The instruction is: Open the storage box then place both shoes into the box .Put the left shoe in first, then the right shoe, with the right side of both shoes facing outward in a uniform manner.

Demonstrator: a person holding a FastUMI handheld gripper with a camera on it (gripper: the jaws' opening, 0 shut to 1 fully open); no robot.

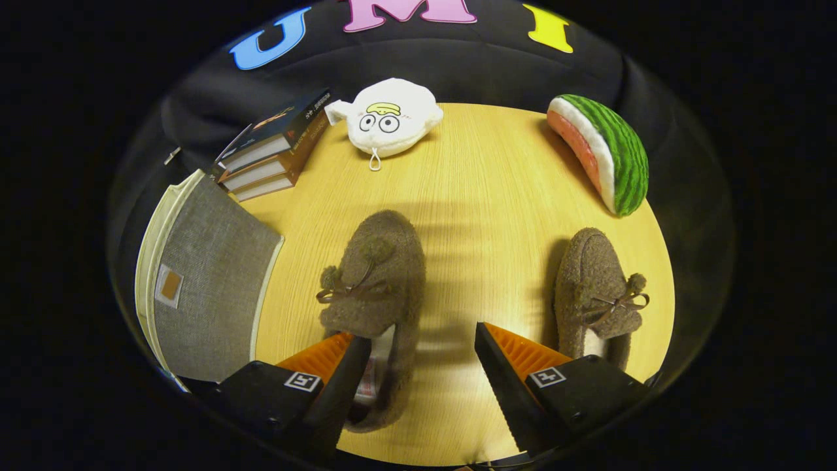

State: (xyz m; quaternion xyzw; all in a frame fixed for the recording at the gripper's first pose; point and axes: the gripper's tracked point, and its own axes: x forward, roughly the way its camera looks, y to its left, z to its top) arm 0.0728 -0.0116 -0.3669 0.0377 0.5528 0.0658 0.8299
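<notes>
Gripper hangs spread over the left shoe, seemingly lining up; box, mid-left, looks shut.

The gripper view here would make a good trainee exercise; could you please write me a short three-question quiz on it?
1. True or false: the grey storage box has its lid open.
2. Which shoe has one of the fingers reaching into its opening? A) the shoe nearer the box B) the shoe below the watermelon toy
3. Fill in: the gripper is ____, with bare table between its fingers.

Key:
1. False; the lid is shut.
2. A.
3. Open.
</notes>
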